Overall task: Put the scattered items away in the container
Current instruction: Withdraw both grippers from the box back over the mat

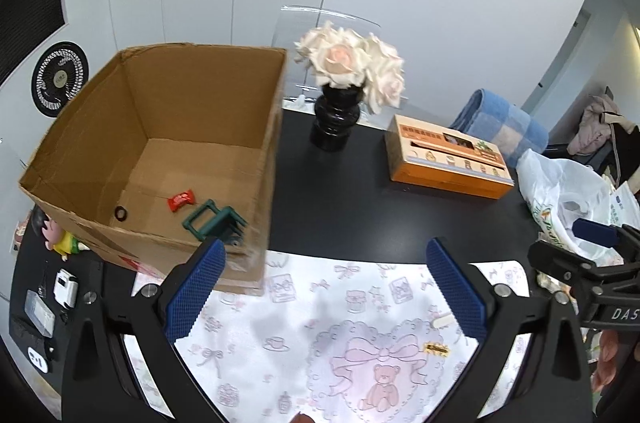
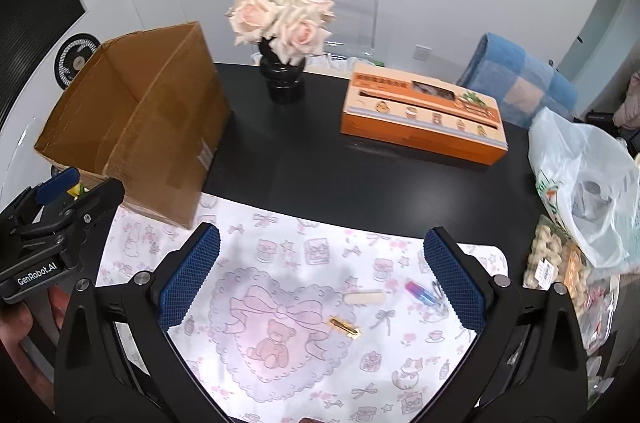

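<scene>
An open cardboard box (image 1: 168, 111) (image 2: 156, 127) stands at the left of the black table. Inside it lie a red candy (image 1: 181, 200), a green plastic frame (image 1: 216, 223) and a small black ring (image 1: 120, 212). On the patterned white mat (image 2: 304, 323) lie a gold clip (image 2: 345, 326) (image 1: 437, 348), a pale flat stick (image 2: 363, 297) (image 1: 442, 321) and a pink-and-blue tube (image 2: 420, 292). My left gripper (image 1: 326, 289) hovers open over the mat beside the box, holding nothing. My right gripper (image 2: 322, 277) hangs open above the mat, the scattered items lying between its fingers.
A black vase of pale roses (image 2: 282, 35), an orange carton (image 2: 424, 119), a folded blue towel (image 2: 516, 79) and a white plastic bag (image 2: 588, 183) with snack packs occupy the table's back and right. Small toys and gadgets (image 1: 64, 287) lie left of the box.
</scene>
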### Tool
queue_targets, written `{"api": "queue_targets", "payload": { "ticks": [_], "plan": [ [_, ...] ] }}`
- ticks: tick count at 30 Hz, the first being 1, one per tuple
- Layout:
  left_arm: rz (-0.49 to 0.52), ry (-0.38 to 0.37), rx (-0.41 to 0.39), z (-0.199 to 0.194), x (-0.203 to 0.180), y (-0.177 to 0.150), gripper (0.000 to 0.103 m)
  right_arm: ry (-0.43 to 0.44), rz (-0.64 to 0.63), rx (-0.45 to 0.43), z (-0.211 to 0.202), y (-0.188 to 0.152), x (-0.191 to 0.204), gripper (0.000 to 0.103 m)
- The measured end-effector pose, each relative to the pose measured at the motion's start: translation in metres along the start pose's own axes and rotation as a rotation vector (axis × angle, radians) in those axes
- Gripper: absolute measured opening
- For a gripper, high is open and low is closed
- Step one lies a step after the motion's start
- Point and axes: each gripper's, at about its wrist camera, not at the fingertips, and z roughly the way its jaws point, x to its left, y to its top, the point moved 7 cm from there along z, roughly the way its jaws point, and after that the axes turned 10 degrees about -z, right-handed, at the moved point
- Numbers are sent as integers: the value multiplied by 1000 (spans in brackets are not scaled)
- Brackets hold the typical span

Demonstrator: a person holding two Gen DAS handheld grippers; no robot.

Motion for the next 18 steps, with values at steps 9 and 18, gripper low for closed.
{"api": "queue_targets", "payload": {
  "ticks": [9, 18],
  "plan": [
    [41, -10, 40, 14, -37, -27, 100, -10, 39, 14, -2, -29, -33, 103],
    [62, -13, 80, 29, -60, -50, 100, -8, 65, 25, 8, -51, -53, 103]
  ]
}}
